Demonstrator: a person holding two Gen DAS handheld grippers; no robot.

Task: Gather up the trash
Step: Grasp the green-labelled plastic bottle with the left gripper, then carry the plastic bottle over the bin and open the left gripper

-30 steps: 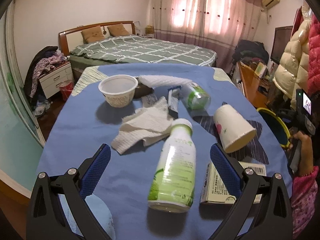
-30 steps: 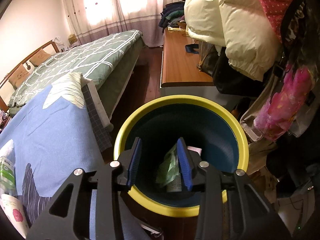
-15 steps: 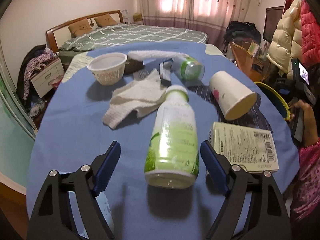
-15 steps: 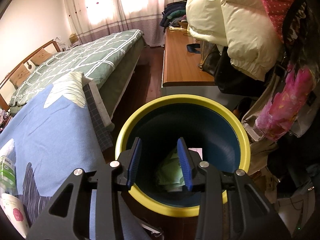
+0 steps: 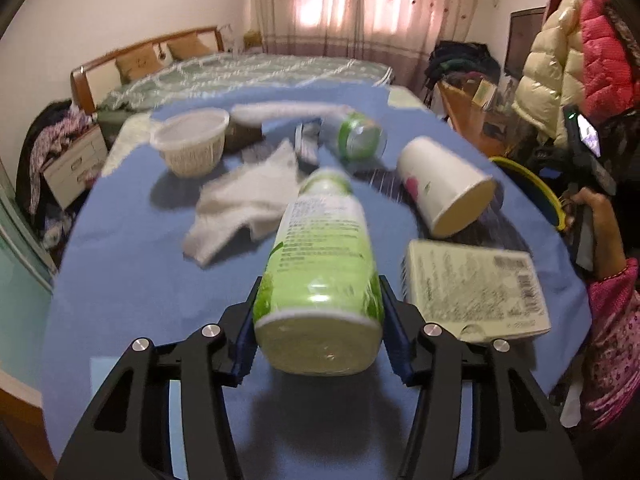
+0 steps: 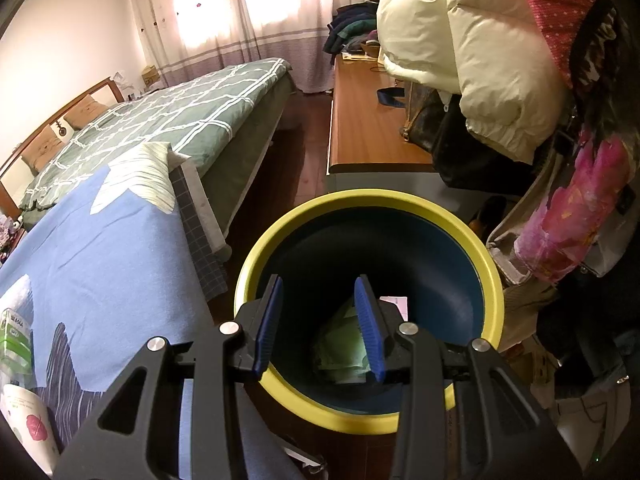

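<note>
left gripper (image 5: 319, 328) clamps bottle (image 5: 320, 276) base | right gripper (image 6: 319, 328) parted over bin (image 6: 490, 276)

I see a glossy plastic bottle (image 5: 320, 264), a matt paper cup (image 5: 442, 186), rough paper towel (image 5: 244, 196), on a blue cloth tabletop (image 5: 132, 264).

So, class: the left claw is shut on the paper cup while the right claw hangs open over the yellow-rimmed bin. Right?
Not quite. The left wrist view shows the left claw shut on the green bottle; the paper cup lies untouched. The right claw does hang open over the yellow-rimmed bin.
</note>
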